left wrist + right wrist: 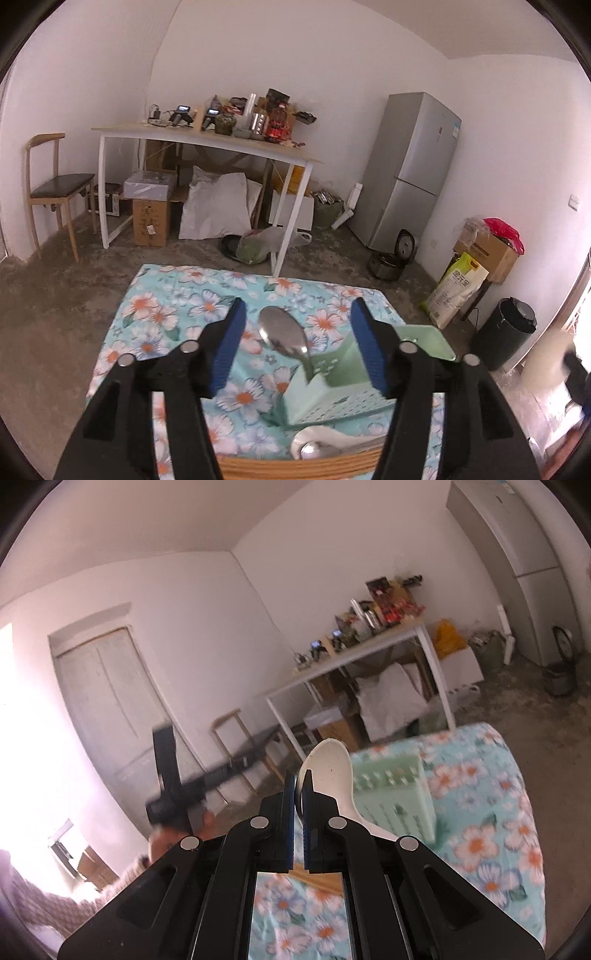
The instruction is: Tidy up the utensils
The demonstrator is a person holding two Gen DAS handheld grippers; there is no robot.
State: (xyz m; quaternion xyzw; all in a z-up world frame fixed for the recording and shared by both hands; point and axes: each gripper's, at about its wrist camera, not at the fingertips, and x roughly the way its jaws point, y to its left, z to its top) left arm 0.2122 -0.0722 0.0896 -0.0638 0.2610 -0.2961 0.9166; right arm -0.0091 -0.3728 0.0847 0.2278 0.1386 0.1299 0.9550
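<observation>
Left gripper (297, 345): jaws spread wide, holding nothing, raised over the green utensil caddy (332, 398).
Right gripper (300, 812): jaws nearly closed, pinching a white plastic spoon (332, 771) with a metal edge between the pads; just left of the caddy.
Metal spoon (282, 334): stands in the caddy, bowl up.
Caddy: on the floral tablecloth (166, 317).
Wooden tray (295, 469): just nearer than the caddy.

Glossy polished metal spoon (282, 334), pale green matt plastic perforated holder (343, 397), smooth off-white speckled plastic spoon (332, 771), soft floral cloth table cover (177, 317), wood-grain board edge (295, 467), matt black plastic gripper fingers (373, 354) with blue rubbery pads.
</observation>
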